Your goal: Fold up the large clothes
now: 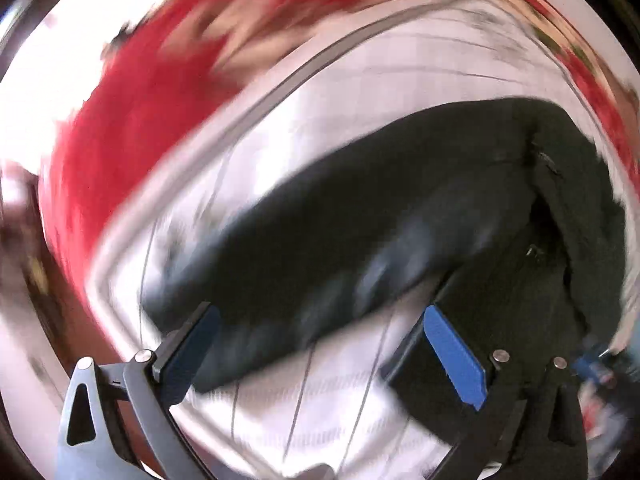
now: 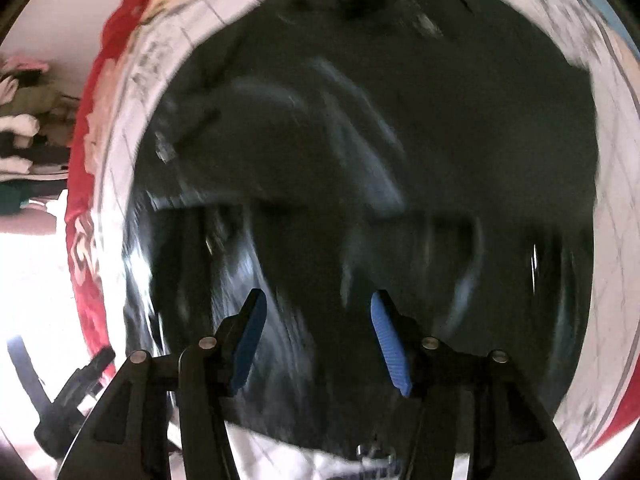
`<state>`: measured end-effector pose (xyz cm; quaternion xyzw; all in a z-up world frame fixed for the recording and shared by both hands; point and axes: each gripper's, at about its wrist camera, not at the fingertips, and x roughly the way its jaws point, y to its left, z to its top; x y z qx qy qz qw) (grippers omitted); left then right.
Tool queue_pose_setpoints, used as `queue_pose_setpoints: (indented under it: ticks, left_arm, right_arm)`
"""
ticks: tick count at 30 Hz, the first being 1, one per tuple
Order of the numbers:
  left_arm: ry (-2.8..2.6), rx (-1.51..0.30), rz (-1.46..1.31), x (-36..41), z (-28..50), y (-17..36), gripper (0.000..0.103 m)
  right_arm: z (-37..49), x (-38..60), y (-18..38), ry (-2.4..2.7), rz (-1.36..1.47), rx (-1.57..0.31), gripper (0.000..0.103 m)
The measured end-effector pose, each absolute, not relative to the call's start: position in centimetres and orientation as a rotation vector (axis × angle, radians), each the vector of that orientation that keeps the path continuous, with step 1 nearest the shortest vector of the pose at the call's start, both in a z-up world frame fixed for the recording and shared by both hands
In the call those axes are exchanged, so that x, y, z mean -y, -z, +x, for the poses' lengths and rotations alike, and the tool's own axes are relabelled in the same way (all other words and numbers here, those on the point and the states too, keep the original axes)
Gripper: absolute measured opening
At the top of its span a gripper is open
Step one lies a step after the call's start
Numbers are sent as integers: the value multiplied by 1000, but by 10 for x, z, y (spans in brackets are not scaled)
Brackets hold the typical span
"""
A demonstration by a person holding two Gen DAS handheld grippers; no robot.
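A large black garment lies spread on a white cover with thin grid lines and a red flowered border. In the left wrist view one long black sleeve runs from lower left up to the garment's body at right. My left gripper hangs over that sleeve, pointing down, its blue pads wide apart and pressing on nothing. My right gripper stands open above the garment's dark body, with only cloth below the gap. Both views are blurred.
A stack of folded clothes sits at the left edge of the right wrist view, beyond the red border. A dark, blurred tool-like object shows at lower left there. Bright floor lies beyond the cover's edge.
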<state>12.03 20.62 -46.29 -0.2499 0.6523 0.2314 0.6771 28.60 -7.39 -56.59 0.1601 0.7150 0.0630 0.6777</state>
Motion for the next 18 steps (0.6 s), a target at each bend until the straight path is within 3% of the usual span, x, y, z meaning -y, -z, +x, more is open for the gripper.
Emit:
queue_pose_setpoints:
  ticks: [4, 8, 12, 13, 14, 15, 16, 17, 18]
  left_arm:
    - [-621, -1458, -806, -245, 46, 489, 103]
    - [-660, -1442, -993, -274, 18, 529, 102]
    - [-721, -1407, -937, -291, 26, 553, 101]
    - [-746, -1381, -874, -293, 31, 551, 91]
    - [-756, -1360, -816, -294, 37, 546, 71]
    - [-753, -1347, -746, -294, 45, 541, 62]
    - [-766, -1339, -685, -296, 51, 537, 36]
    - [-776, -1323, -632, -300, 55, 534, 23]
    - [-761, -1312, -626, -306, 59, 533, 22]
  right_arm:
    - [251, 76, 579, -134, 468, -1659, 57]
    - [234, 47, 588, -163, 460, -1696, 57]
    - [230, 11, 594, -189, 390, -1705, 57]
    - [228, 2, 595, -195, 378, -1709, 57]
    - [227, -3, 595, -191, 364, -1711, 57]
    - [226, -8, 595, -185, 352, -1711, 57]
    - [226, -15, 593, -188, 347, -1710, 57]
    - [225, -18, 592, -189, 343, -1706, 57]
    - [225, -20, 590, -187, 334, -1699, 57]
